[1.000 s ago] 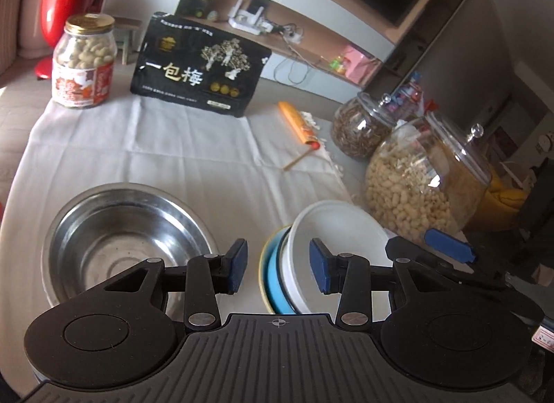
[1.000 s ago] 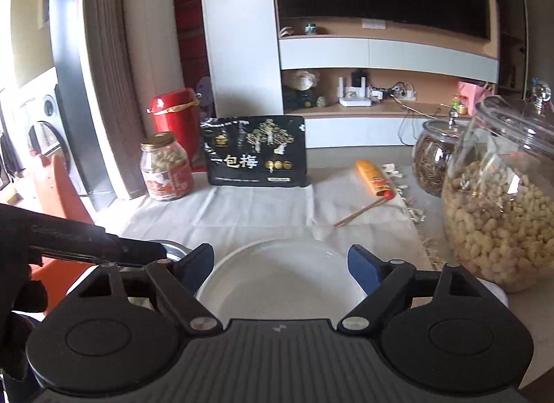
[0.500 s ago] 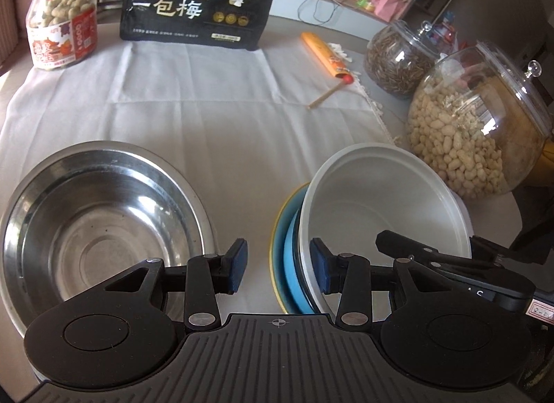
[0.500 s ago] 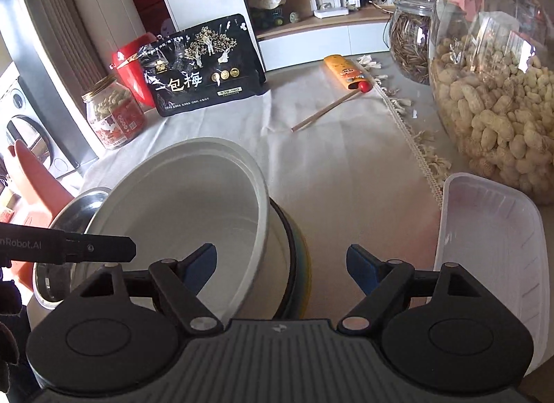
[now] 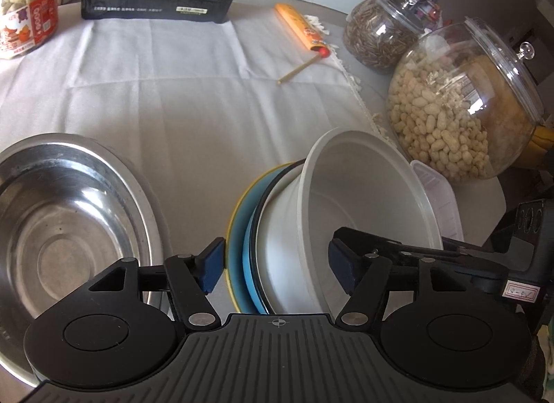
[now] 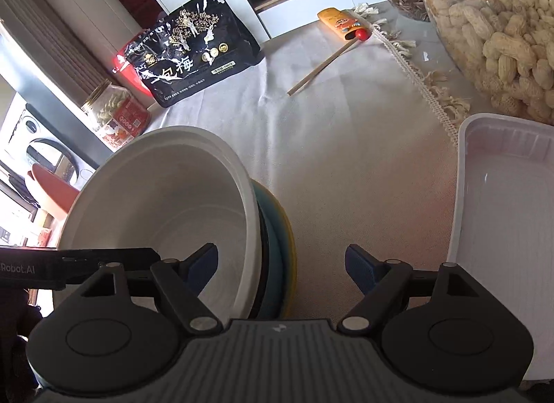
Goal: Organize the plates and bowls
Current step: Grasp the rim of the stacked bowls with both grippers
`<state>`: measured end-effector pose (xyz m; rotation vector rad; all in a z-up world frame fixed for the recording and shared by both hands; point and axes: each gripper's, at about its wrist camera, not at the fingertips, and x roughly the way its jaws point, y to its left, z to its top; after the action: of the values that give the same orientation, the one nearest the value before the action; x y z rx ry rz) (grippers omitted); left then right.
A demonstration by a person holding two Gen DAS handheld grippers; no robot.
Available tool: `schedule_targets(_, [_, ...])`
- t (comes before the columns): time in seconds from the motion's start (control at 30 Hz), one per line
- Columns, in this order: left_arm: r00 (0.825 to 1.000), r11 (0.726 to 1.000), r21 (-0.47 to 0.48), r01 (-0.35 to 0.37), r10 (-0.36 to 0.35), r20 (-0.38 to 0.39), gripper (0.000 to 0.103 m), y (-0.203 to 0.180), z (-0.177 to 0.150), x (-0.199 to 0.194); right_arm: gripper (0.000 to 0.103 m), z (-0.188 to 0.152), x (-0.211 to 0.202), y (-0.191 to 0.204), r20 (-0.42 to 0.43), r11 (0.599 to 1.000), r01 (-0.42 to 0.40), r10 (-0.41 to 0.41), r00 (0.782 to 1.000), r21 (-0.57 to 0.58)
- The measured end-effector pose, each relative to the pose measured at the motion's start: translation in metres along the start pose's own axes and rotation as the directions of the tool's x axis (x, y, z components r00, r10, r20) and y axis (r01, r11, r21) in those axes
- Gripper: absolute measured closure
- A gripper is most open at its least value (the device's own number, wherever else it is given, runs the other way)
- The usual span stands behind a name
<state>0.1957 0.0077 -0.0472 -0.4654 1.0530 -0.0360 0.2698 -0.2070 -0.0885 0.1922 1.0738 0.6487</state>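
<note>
Left gripper (image 5: 278,266) jaws spread wide, straddling the near rims of the stacked yellow, blue and white plastic bowls (image 5: 346,209). Right gripper (image 6: 280,266) gapes too, top bowl's rim between its jaws. Steel basin (image 5: 62,230) sits left on the white tablecloth (image 5: 194,98); peanut jar (image 5: 457,105) right.

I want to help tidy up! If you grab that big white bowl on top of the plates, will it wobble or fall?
Probably a bit wobbly: the white bowl already sits tilted on the stacked plates, so a nudge might slide it. It looks like thin plastic, so likely light and a little bendy. Its smooth rim could slip between the fingers.
</note>
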Motion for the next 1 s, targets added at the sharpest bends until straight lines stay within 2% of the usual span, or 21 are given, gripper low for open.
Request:
schedule_targets(0.27, [1.000,1.000,0.023,-0.017,0.017,0.002,0.035,-0.005,-0.004,0.013,0.022,0.002,0.010,0.000,-0.071,0.997,-0.067,0.070,0.995,0.041])
schedule_targets(0.4, [1.000,1.000,0.009,-0.010,0.010,0.010,0.036,-0.002,-0.007,0.011,0.025,-0.001,0.011,0.003,-0.098,0.997,-0.063,0.067,0.993,0.043])
schedule_targets(0.47, [1.000,1.000,-0.013,0.006,-0.006,0.011,0.037,0.002,-0.008,0.009,0.029,-0.004,0.011,0.008,-0.111,0.997,-0.077,0.080,0.991,0.032])
schedule_targets(0.53, [1.000,1.000,-0.019,0.017,-0.016,0.011,0.038,0.006,-0.011,0.006,0.039,-0.006,0.010,0.013,-0.126,0.993,-0.109,0.112,0.986,0.034])
schedule_targets(0.77, [1.000,0.999,-0.051,0.018,-0.019,-0.003,0.039,0.016,-0.029,-0.009,0.037,-0.013,0.006,0.033,-0.110,0.997,-0.071,0.068,0.992,-0.026])
schedule_targets(0.9, [1.000,0.998,-0.065,0.017,-0.018,-0.015,0.039,0.026,-0.044,-0.022,0.035,-0.024,0.005,0.045,-0.160,0.993,-0.104,0.093,0.983,-0.061])
schedule_targets(1.0, [1.000,0.999,-0.050,0.013,-0.013,-0.009,0.039,0.027,-0.048,-0.025,0.033,-0.026,0.006,0.045,-0.159,0.990,-0.132,0.122,0.980,-0.052])
